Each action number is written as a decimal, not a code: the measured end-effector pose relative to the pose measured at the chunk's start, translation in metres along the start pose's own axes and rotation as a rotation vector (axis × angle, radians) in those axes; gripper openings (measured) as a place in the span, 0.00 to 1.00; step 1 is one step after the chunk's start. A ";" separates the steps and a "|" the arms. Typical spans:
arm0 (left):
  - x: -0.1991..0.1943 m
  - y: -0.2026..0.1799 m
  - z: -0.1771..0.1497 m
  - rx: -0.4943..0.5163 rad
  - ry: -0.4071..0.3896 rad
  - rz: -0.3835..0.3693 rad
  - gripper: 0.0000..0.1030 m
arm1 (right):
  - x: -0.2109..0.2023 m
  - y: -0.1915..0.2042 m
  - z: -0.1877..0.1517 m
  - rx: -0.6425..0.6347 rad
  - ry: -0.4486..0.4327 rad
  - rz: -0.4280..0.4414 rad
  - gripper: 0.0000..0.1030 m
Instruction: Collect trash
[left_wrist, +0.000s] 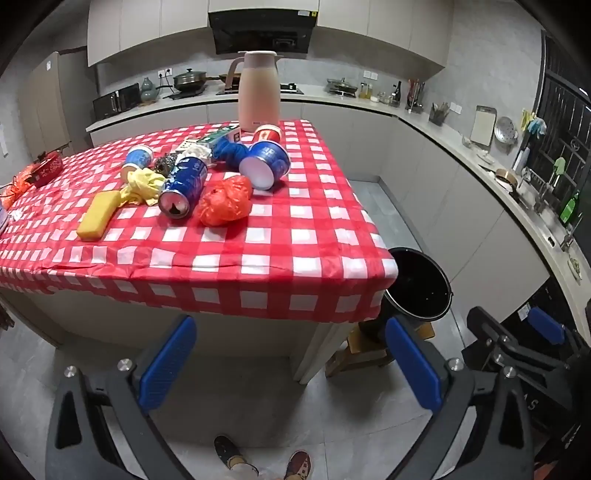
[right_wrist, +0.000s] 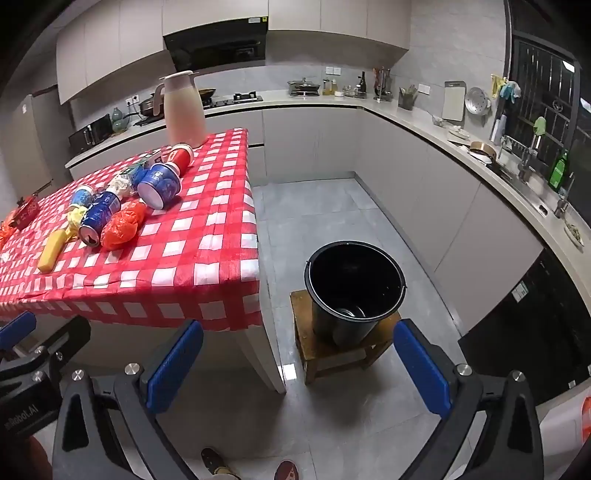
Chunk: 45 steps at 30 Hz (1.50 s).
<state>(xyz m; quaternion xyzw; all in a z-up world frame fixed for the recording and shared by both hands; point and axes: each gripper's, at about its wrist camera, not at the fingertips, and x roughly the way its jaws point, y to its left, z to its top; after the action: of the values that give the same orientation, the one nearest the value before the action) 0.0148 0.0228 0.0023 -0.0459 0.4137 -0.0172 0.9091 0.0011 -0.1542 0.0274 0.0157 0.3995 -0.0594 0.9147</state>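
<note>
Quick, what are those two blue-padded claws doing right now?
Left hand-held gripper: open, holding nothing.
Right hand-held gripper: open, holding nothing.

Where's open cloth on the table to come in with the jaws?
Free: the near strip of checked cloth between the front edge and the orange bag, plus the right side beside the blue cup. Crowded: centre-left, around the can and yellow sponge.

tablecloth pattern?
Red and white checks on the tablecloth; clearest in the left wrist view.

No legible text anywhere.
</note>
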 end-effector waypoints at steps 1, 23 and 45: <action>-0.003 0.004 -0.007 0.024 -0.013 0.002 1.00 | 0.001 -0.001 0.000 0.000 0.001 -0.002 1.00; 0.001 -0.016 -0.006 -0.002 -0.002 0.045 1.00 | 0.010 -0.019 0.009 -0.038 -0.025 -0.011 1.00; 0.004 -0.014 -0.007 -0.010 0.006 0.054 1.00 | 0.014 -0.018 0.013 -0.035 -0.030 0.011 1.00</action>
<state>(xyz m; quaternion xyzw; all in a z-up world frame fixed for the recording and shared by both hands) 0.0121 0.0080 -0.0034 -0.0391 0.4175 0.0095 0.9078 0.0180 -0.1740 0.0268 0.0008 0.3866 -0.0477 0.9210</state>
